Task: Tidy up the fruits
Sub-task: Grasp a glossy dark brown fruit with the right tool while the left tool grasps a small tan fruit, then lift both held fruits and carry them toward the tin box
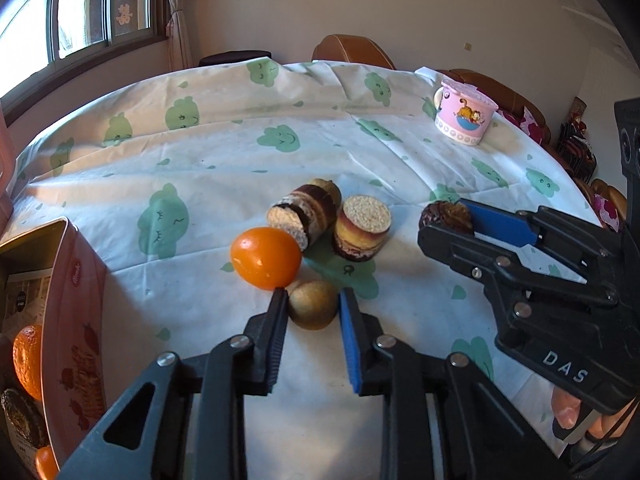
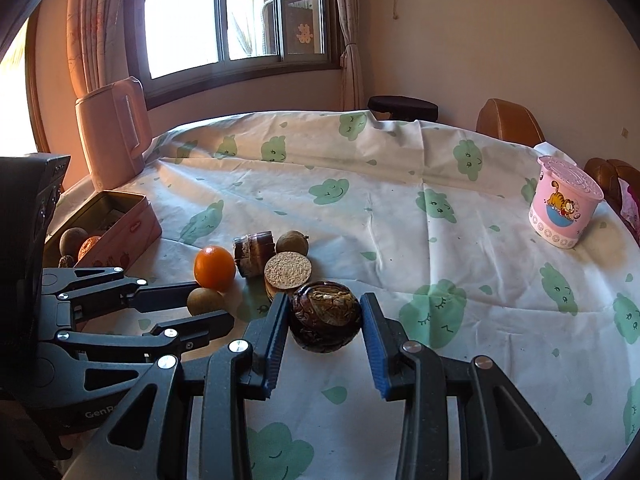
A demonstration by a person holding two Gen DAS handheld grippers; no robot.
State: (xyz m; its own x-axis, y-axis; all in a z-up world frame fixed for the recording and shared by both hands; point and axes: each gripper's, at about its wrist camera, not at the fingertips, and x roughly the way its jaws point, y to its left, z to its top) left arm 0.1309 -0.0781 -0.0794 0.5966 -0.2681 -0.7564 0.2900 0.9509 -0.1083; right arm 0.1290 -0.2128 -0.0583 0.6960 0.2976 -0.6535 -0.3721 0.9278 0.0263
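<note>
White capitals "DAS" stand on the black body of the right gripper (image 1: 446,222), down by the person's fingers. The left gripper (image 2: 208,312) carries "GenR" in white on its body, the rest cut off behind the other tool. The pink tin (image 1: 74,320) has a red oval brand badge on its side, too small to read. The pink cup (image 2: 564,206) bears an orange cartoon cat, no words.
</note>
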